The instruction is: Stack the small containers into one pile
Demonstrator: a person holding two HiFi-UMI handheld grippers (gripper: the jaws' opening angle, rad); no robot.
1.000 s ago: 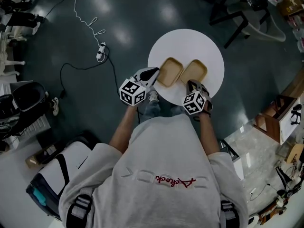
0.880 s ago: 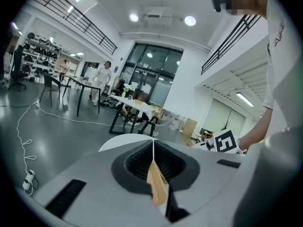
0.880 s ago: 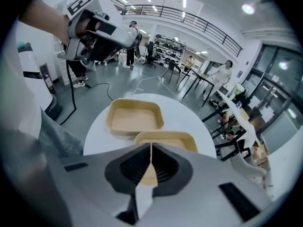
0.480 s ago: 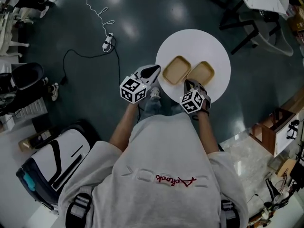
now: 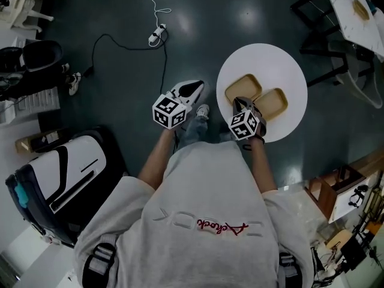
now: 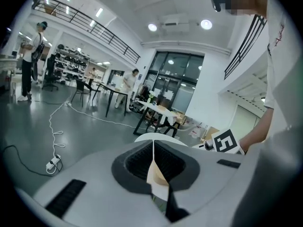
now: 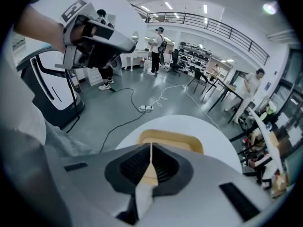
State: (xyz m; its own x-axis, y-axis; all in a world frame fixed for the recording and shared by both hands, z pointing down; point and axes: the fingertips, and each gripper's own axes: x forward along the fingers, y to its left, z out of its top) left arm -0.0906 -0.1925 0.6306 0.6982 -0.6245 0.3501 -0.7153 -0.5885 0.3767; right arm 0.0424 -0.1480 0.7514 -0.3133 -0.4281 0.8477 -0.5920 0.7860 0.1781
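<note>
Head view – containers: we see the left container point(image 5: 243, 89) and the right container point(image 5: 271, 102) lying side by side on the round white bench point(image 5: 282, 65), edges touching or nearly so, and not yet stacked.
Head view – right hand pose: the right hand-held gripper point(image 5: 239, 102) tilts steeply down at the near rim of the left container, forearm coming straight out from the body.
Head view – left hand pose: the left hand-held gripper point(image 5: 197, 87) hangs over the floor, just beside the bench edge and apart from both containers.
Left gripper view – jaws: the left hand-held gripper point(image 6: 153, 143) has its jaws pressed together. We see nothing gripped, and the bench shows just beyond the tips.
Right gripper view – jaws: the right hand-held gripper point(image 7: 151, 148) is also closed and empty, with a tan container point(image 7: 170, 138) directly beyond its tips.
Risk – closed jaws: unless they open first, we judge the tips would only shove the container across the smooth bench.
Risk – neighbours: lifting one container could drag or nudge the other towards the bench edge.
Risk – crowding: both grippers converge on one side, so they might knock together.
</note>
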